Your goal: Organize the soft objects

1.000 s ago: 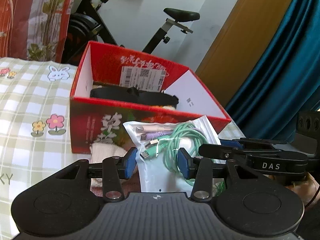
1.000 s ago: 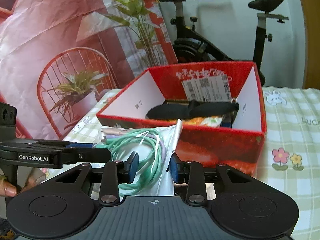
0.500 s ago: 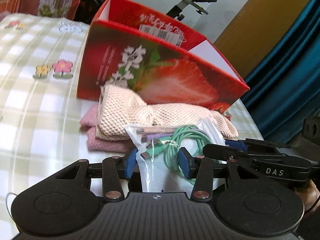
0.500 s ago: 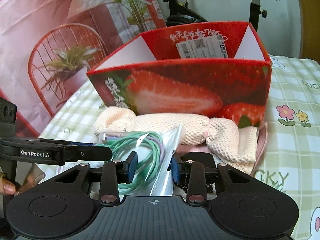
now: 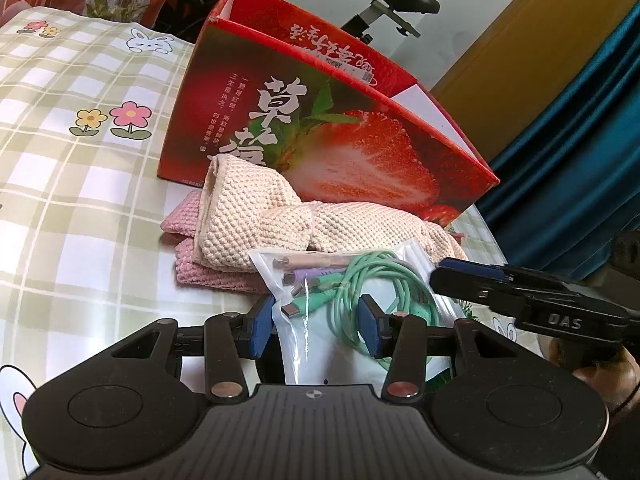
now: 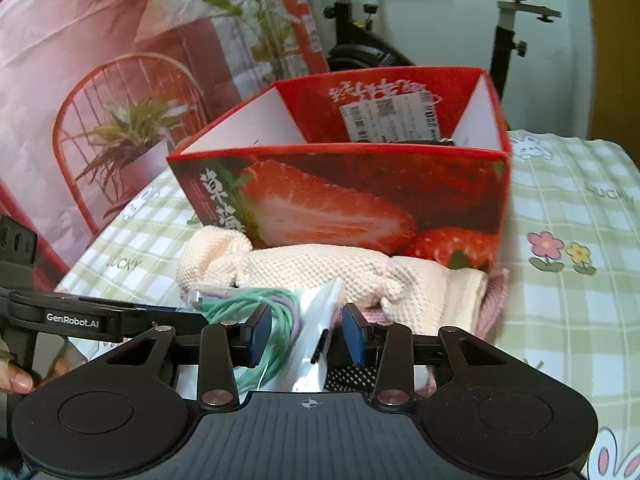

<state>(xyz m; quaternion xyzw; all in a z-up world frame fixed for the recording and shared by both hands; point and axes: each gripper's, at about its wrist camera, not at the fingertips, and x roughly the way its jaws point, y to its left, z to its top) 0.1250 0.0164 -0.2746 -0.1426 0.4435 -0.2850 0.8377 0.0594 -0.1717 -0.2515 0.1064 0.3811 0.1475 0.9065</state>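
Note:
A clear zip bag (image 5: 316, 280) of coiled green and purple cables stands between the pads of both grippers. My left gripper (image 5: 316, 328) is shut on it, its pads pressing the bag's lower part. My right gripper (image 6: 306, 332) has the bag (image 6: 316, 312) between its pads with a dark gap showing at the right pad, so it is open. Just beyond lies a cream knitted cloth (image 5: 248, 216) on a pink cloth (image 5: 208, 272), against the front wall of the red strawberry box (image 5: 340, 152). The same cream cloth (image 6: 320, 268) and box (image 6: 340, 208) show in the right wrist view.
A checked tablecloth (image 5: 80, 200) with flowers and rabbits covers the table. An exercise bike (image 6: 512, 20) stands behind the box, a blue curtain (image 5: 580, 140) hangs at the right, and a printed backdrop with a red chair (image 6: 120, 120) is at the left. A person's fingers (image 6: 16, 376) hold the left gripper.
Both grippers sank with the bag from box-rim height to low in front of the box's wall, over the cloths. The right gripper's pads spread slightly.

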